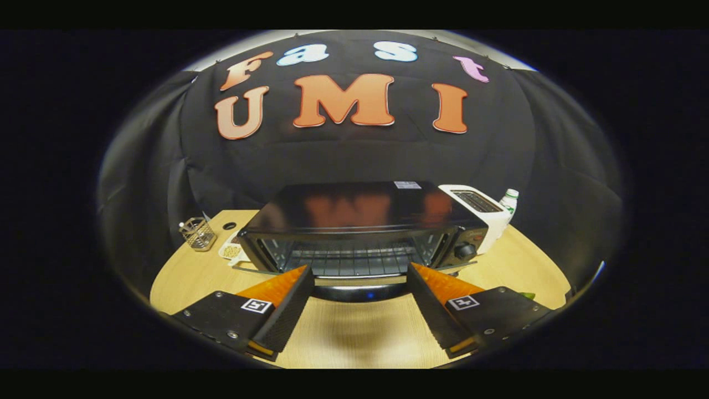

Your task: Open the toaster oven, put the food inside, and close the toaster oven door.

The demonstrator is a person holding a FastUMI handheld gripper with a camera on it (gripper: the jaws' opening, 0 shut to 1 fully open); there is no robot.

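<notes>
In the gripper view, the tongs (360, 293) stand wide apart, with nothing between the two fingers but bare wood of the surface (354, 338). The fingers hold nothing and press on nothing; their tips reach up to the front edge of the lowered door (357, 289), one at either end of it, though whether they actually touch it cannot be told.

Just ahead of the fingers sits the toaster oven (360, 221), a dark box with a glossy top. Its door is dropped open and lies flat toward the tongs, so the wire rack (352, 260) inside is in plain sight. A control knob (464, 250) shows on the oven's right front panel.

Left of the oven, near the far edge of the surface, a small wire basket (198, 233) stands upright. Between the basket and the oven lies a pale plate with something crumbly on it (232, 250), partly hidden by the oven's corner. Behind the oven's right side stands a white slot toaster (481, 213), and just beyond it a bottle with a green cap (509, 200).
</notes>
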